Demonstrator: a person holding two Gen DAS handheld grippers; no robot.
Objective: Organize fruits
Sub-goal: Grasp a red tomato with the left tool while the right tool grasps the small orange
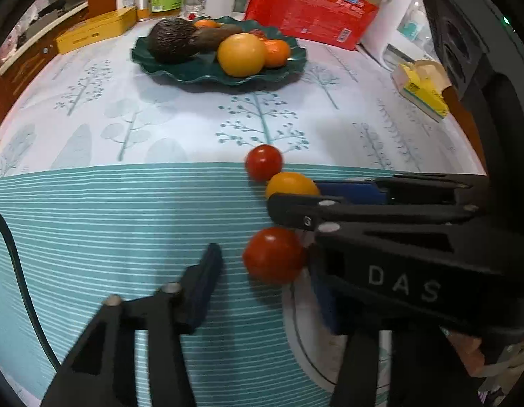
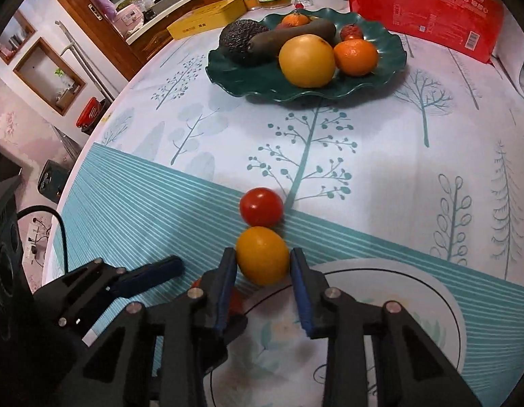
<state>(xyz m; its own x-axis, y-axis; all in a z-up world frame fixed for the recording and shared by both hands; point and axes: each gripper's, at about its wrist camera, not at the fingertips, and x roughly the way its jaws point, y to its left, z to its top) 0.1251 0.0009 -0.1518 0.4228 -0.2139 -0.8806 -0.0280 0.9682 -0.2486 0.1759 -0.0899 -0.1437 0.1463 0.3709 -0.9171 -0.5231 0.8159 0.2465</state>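
Observation:
Three small tomatoes lie in a row on the tablecloth. My right gripper is shut on the yellow tomato, its pads against both sides; it shows from the side in the left wrist view. A red tomato touches it on the far side. Another red tomato lies nearer, between the wide-open fingers of my left gripper, not gripped. A dark green plate at the back holds an avocado, a yellow fruit and tangerines.
A white plate lies under my right gripper. A red package, a yellow box, bottles and jars line the table's back edge. A yellow carton sits at the right.

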